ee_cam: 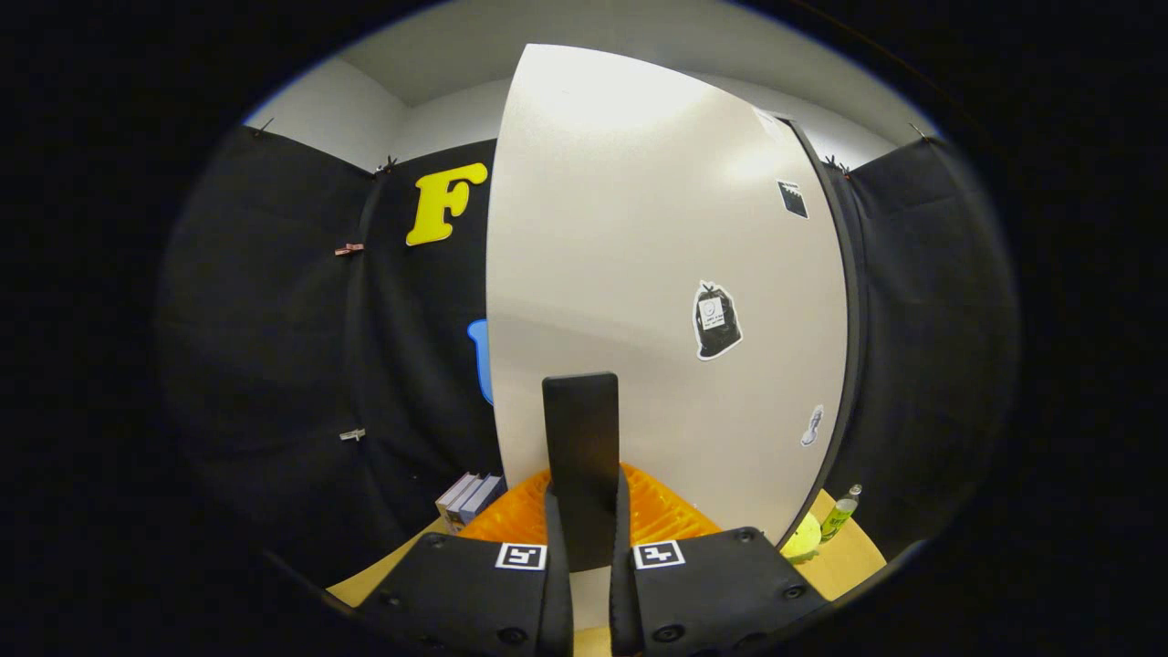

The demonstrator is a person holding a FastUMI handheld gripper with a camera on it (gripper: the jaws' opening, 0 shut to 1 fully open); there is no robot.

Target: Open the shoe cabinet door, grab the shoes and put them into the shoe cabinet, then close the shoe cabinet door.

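The shoe cabinet's white door [639, 228] rises right in front of me, with a few stickers on it. Its black upright handle [580, 447] stands between my orange fingers [666, 520]. My gripper [584, 493] is shut on that handle, one finger on each side. The door's free edge is towards the left. A dark strip of the cabinet [850, 301] runs along the door's right side. I cannot tell how far the door stands open.
Several books [470, 497] stand on the wooden tabletop [853, 566] just left of the door's lower edge. To the right of the cabinet are a green bottle [844, 513] and a yellow-green round object [803, 540].
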